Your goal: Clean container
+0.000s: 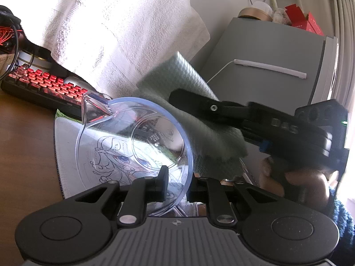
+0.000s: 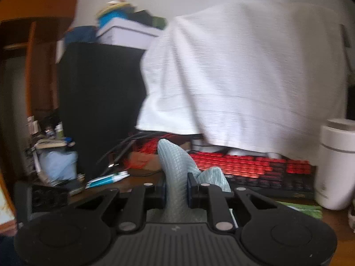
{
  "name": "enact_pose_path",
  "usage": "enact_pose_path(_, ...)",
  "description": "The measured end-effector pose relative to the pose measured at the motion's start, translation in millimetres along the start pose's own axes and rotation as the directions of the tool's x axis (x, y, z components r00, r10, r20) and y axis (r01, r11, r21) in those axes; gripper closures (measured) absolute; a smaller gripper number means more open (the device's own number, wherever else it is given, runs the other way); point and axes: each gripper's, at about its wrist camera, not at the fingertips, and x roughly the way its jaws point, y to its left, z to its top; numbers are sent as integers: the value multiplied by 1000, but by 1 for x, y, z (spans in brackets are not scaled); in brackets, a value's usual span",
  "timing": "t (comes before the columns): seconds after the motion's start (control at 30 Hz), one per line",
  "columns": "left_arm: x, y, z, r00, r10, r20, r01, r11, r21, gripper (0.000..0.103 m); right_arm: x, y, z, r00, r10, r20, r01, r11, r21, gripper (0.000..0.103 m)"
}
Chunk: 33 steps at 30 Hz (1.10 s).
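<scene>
Left wrist view: the left tongs (image 1: 176, 185) pinch the near rim of the clear container (image 1: 133, 139), which is tilted on its side above the worktop (image 1: 24, 128). Its mouth opens up and to the right, and its spout points away. The grey cloth (image 1: 195, 119) hangs just beyond that rim, carried by the right tongs (image 1: 177, 98), which enter from the right.

Right wrist view: the right tongs (image 2: 176, 188) are pressed together on a fold of the cloth (image 2: 175, 168). The container is out of frame. Judgement: the right side performs the wipe, moving into the open mouth.
</scene>
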Motion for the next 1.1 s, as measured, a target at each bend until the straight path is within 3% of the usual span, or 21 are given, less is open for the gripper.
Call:
enact_pose_path(0.2,0,0,0,1000,2,1,-2,1000,2,88,-2,24,-1,997,83,-5,-83,994,-74,87)
enact_pose_path(0.3,0,-1,0,1000,4,1,-4,1000,3,88,-2,14,0,994,106,-3,-106,993,-43,88)
enact_pose_path(0.7,0,-2,-1,1000,6,0,-6,1000,6,87,2,-44,6,998,-68,-15,69,994,89,89)
enact_pose_path(0.9,0,-1,-1,1000,6,0,-6,1000,5,87,7,-36,8,994,-106,-29,108,990,89,87)
enact_pose_path(1.1,0,-1,-1,1000,6,0,-6,1000,5,87,17,-1,11,999,4,-52,-4,1000,-1,87)
